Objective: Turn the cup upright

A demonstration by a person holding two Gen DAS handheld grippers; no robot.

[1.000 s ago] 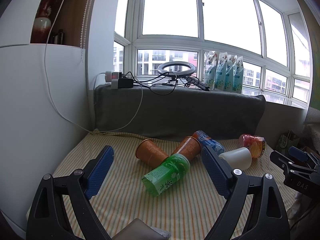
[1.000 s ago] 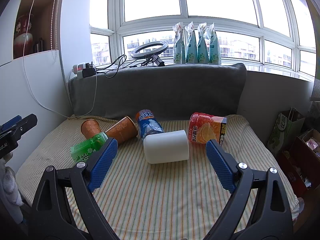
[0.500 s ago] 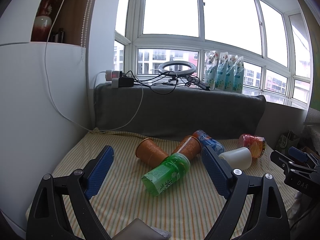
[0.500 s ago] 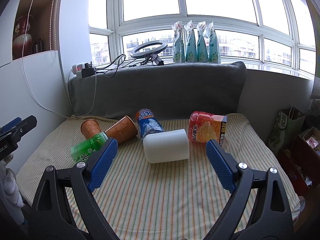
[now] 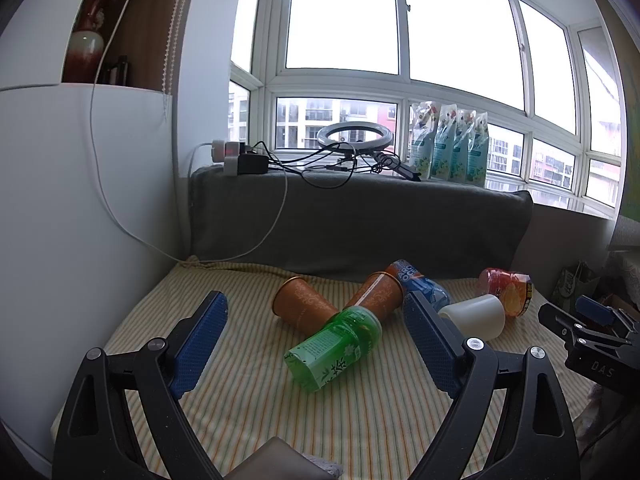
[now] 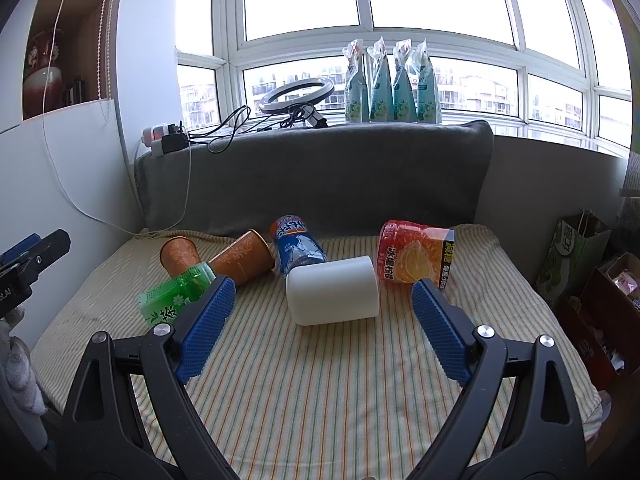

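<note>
A white cup (image 6: pixel 333 295) lies on its side on the striped cloth; it also shows in the left wrist view (image 5: pixel 474 317). Two orange paper cups (image 5: pixel 303 305) (image 5: pixel 378 293) lie on their sides to its left, also in the right wrist view (image 6: pixel 180 256) (image 6: pixel 243 258). My right gripper (image 6: pixel 322 316) is open and empty, just in front of the white cup. My left gripper (image 5: pixel 316 328) is open and empty, in front of the green bottle (image 5: pixel 334 348).
A blue bottle (image 6: pixel 298 246) and an orange-labelled bottle (image 6: pixel 416 254) lie behind the white cup. A grey cushion (image 6: pixel 312 176) backs the striped surface (image 6: pixel 320 380). A white wall (image 5: pixel 80 200) is left; bags and boxes (image 6: pixel 592 280) stand right. The other gripper shows at the edge (image 5: pixel 592 336).
</note>
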